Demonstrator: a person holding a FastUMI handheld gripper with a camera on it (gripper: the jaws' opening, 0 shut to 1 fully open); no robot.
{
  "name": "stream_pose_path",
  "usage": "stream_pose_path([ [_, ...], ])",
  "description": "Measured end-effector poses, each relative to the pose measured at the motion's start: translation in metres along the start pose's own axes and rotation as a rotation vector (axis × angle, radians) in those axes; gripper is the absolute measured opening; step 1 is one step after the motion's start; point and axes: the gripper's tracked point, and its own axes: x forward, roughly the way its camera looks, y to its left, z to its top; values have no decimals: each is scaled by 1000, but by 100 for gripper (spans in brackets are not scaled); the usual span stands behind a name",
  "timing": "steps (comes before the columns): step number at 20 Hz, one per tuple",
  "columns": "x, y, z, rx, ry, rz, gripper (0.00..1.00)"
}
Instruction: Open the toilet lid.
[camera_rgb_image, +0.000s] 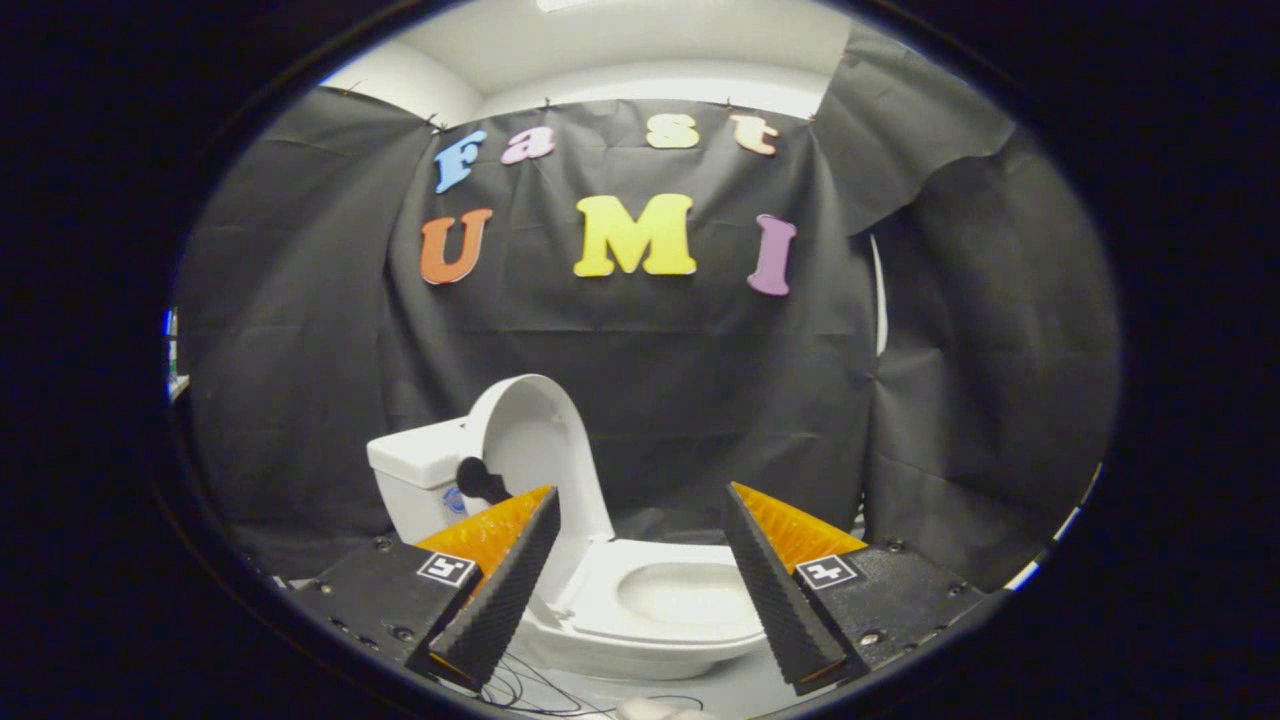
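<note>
A small white toilet (640, 610) stands just ahead of my fingers, seen between them. Its lid (535, 450) is raised upright and leans back against the white tank (415, 470). The seat (600, 610) lies flat around the open bowl (685, 595). My gripper (640, 500) is open, its two fingers spread wide on either side of the bowl, with nothing between them. The left finger (500, 590) partly covers the lid's lower edge and the tank.
The black cloth wall (700, 400) hangs close behind the toilet and wraps round both sides. Thin dark wires (540, 695) lie on the white floor in front of the toilet base.
</note>
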Motion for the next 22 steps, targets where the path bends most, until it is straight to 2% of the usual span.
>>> stream_pose_path([
  [4, -20, -57, -25, 46, 16, -70, 100],
  [8, -37, -94, -52, 42, 33, -138, 100],
  [11, -40, -97, -50, 87, 0, -125, 100],
  [22, -44, -122, -43, 98, -22, -158, 100],
])
